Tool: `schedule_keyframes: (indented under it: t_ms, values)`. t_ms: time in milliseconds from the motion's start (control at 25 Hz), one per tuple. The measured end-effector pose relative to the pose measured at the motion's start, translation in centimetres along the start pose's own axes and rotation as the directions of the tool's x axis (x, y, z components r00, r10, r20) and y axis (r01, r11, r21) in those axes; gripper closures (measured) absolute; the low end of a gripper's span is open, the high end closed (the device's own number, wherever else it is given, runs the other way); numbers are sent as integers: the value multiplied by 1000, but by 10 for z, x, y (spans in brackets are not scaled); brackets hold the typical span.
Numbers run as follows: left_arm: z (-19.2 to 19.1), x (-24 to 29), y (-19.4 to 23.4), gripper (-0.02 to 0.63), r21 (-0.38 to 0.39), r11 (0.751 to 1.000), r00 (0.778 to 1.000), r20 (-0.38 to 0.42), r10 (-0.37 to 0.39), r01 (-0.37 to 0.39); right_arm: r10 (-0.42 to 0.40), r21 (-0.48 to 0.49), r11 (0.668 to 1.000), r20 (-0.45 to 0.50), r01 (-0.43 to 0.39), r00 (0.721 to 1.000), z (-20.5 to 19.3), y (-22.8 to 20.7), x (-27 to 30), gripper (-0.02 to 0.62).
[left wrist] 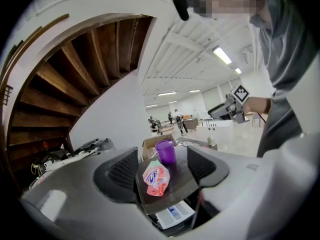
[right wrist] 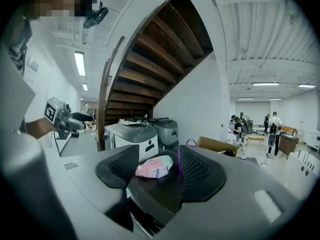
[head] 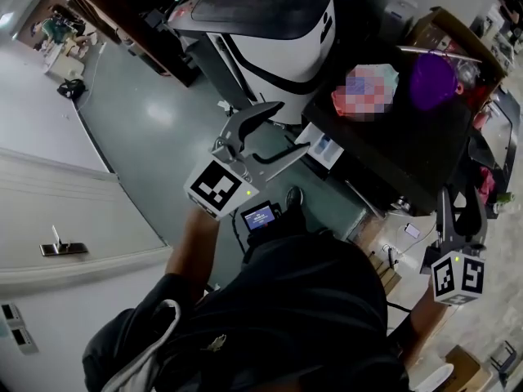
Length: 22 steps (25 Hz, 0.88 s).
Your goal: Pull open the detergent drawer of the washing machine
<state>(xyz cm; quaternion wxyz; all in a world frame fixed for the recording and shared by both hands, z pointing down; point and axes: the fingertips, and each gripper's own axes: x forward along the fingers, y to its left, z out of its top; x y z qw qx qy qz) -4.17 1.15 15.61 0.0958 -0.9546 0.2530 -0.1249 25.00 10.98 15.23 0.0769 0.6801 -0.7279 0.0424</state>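
Observation:
The washing machine (head: 392, 166) has a black top. On it lie a pink detergent bag (left wrist: 156, 179) and a purple cup (left wrist: 166, 151). Its white detergent drawer (left wrist: 174, 213) sticks out from the front, with a blue compartment showing, and in the head view the drawer (head: 321, 147) lies just right of my left gripper (head: 290, 129). The left gripper (left wrist: 164, 160) is open, held short of the machine with nothing between its pads. My right gripper (head: 462, 211) is at the machine's right side. The right gripper (right wrist: 159, 166) is also open and holds nothing.
A second white and black machine (head: 270, 31) stands beyond the left gripper. A cardboard box (head: 453, 31) sits behind the washer. A white door with a handle (head: 61, 247) is at the left. A wooden staircase (right wrist: 150, 59) rises overhead, and people (right wrist: 272, 126) stand far off.

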Motion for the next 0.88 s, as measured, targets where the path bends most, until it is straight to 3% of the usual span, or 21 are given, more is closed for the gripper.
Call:
schedule_keyframes:
  t_ms: [880]
  values:
    - [-26,12,-8,250,-9,1000,1000,-8,-10,10,-24,-12,1000,-45,23,999,-13,-15,-10,336]
